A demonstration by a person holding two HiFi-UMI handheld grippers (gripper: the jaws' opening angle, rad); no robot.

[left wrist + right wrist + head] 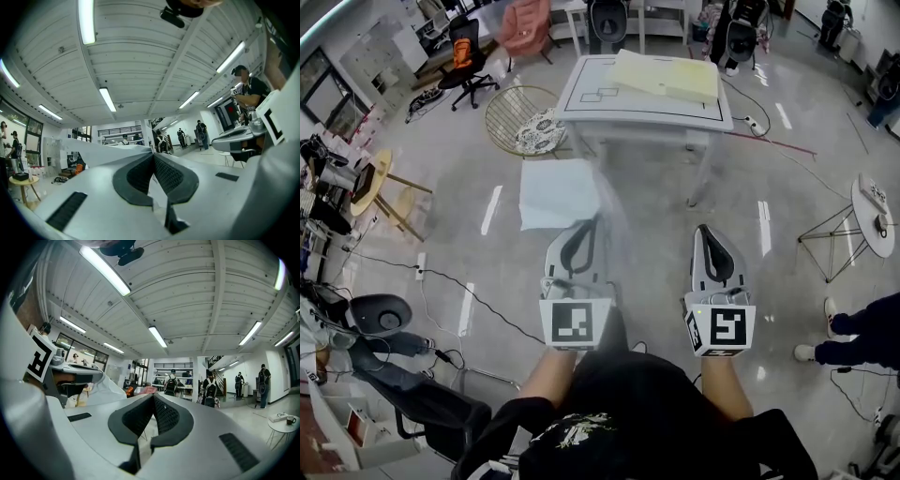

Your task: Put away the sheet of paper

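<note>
Sheet of paper [555,192]: it is pinched by one edge at the tips of the left gripper [592,225]. From there it spreads forward and to the left of those tips. It is held in the air above the floor [656,216], and no contact with anything else is seen.

Left gripper, own view [153,154]: it is clenched on the sheet. The dark pads are pressed together and the white paper [108,151] fans out to the left of the tips.

Right gripper [701,228]: it is closed on nothing. In its own view [153,395] the pads are seen to meet with no paper between them. It is held just to the right of the left gripper and pointed the same way. The sheet [101,389] is seen off to its left.

Table [581,98]: a white top marked with black lines is set ahead of both grippers, well apart from their tips.

Yellowish stack [670,77]: it is laid on the table's far right part, ahead of the right gripper.

Wire chair [511,117]: it is placed ahead and left of the left gripper, beside the table's left end.

Done: the sheet is judged to be taken up, since it is lifted clear of every surface.

Left: the sheet is yet to be brought to its place, laid down and released. The place is not settled by the views. The table is judged likely, but this cannot be confirmed.

Risk: a thin sheet gripped at one edge is expected to droop and flutter.
</note>
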